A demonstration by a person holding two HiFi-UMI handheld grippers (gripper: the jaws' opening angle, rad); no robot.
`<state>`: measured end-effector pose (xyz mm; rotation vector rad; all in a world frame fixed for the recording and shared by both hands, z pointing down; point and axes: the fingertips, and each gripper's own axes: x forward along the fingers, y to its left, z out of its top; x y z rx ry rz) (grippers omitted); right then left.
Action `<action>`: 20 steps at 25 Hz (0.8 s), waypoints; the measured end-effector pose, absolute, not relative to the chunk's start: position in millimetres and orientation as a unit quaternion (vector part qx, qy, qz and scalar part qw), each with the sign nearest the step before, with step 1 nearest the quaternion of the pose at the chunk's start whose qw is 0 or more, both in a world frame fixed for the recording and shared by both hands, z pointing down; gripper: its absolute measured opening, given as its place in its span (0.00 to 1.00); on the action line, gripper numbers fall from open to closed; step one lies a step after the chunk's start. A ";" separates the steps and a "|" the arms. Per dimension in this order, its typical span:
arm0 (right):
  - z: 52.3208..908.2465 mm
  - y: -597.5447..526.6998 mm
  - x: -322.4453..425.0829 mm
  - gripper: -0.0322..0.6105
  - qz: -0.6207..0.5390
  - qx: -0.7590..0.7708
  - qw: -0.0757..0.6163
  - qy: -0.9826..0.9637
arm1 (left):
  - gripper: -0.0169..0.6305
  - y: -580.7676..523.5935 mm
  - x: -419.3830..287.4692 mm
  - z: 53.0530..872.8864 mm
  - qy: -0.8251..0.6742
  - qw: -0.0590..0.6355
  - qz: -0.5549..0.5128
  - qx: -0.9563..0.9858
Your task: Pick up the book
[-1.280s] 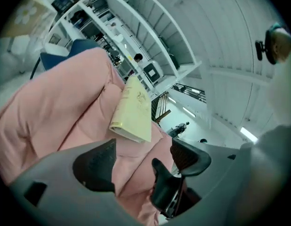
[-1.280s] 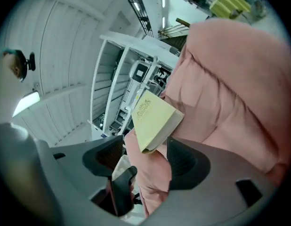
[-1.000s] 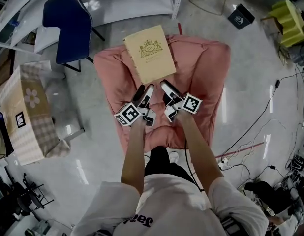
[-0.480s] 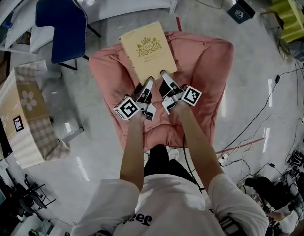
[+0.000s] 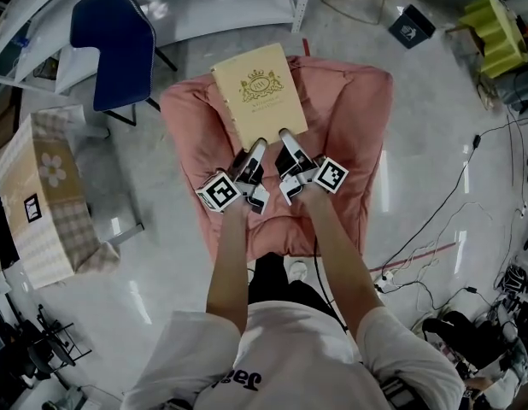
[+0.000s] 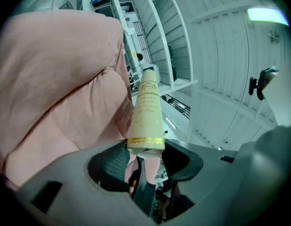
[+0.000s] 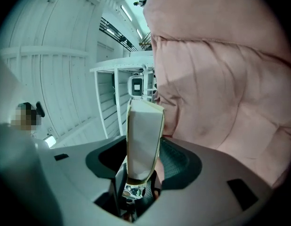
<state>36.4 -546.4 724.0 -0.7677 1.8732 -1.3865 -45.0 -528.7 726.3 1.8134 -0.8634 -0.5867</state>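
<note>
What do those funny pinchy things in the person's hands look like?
The left gripper and right gripper are grey and black, with dark ribbed pads inside the two jaws. Each carries a white cube printed with black square markers. The person wears a white short-sleeved T-shirt with dark lettering; forearms are bare.

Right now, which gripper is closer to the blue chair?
Left. The left gripper, jaws just closed on the near edge of the book, is on the side toward the blue chair; the right gripper, likewise just closed on that edge, is farther away.
</note>
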 end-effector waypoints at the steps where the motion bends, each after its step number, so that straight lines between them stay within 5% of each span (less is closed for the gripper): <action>1: 718.6 -539.5 38.3 0.39 -0.529 -0.295 0.339 0.720 | 0.36 -521.6 -43.1 722.7 -0.356 0.500 -0.240 0.752; 20: 624.0 -356.6 87.3 0.40 -0.489 -0.353 0.355 0.714 | 0.36 -348.7 3.7 619.3 -0.299 0.498 -0.235 0.780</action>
